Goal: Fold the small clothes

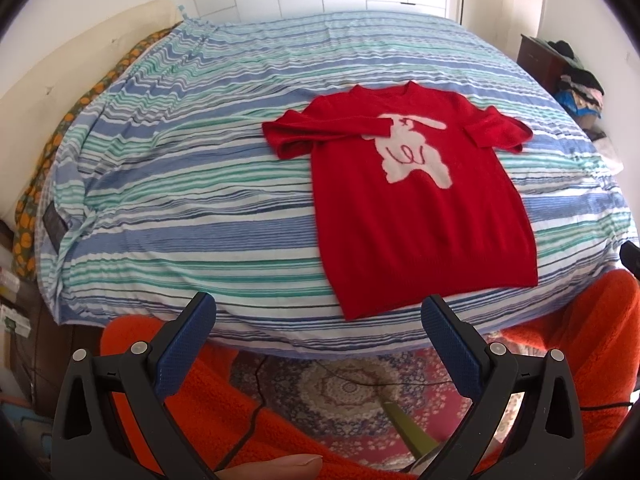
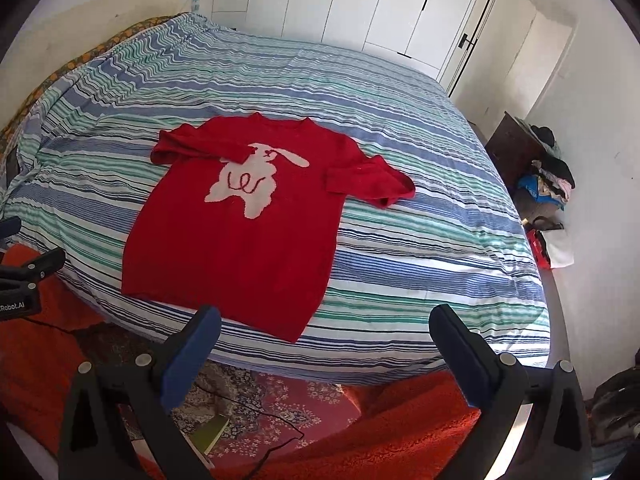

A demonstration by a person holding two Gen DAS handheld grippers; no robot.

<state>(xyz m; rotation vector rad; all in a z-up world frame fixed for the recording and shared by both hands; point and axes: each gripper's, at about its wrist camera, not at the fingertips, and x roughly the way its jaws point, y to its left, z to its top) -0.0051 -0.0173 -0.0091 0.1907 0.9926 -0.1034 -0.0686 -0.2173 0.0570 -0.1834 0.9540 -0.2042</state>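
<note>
A small red sweater [image 1: 416,216] [image 2: 236,240] with a white rabbit figure lies face up on the striped bed, hem toward me. Both sleeves are folded inward across the chest: the left sleeve [image 1: 320,132] reaches the rabbit, the right sleeve [image 1: 500,132] is doubled back on itself. My left gripper [image 1: 318,316] hangs open, held back from the bed's near edge, short of the hem. My right gripper [image 2: 324,324] is open too, hovering over the near edge just right of the hem corner. Neither holds anything.
The striped bedspread [image 1: 200,200] [image 2: 420,220] covers a wide bed. An orange-clad person's legs [image 1: 240,412] and a patterned rug [image 1: 352,396] lie below. A pile of clothes on a dark cabinet [image 2: 540,172] stands at the right. White wardrobe doors [image 2: 360,4] line the back.
</note>
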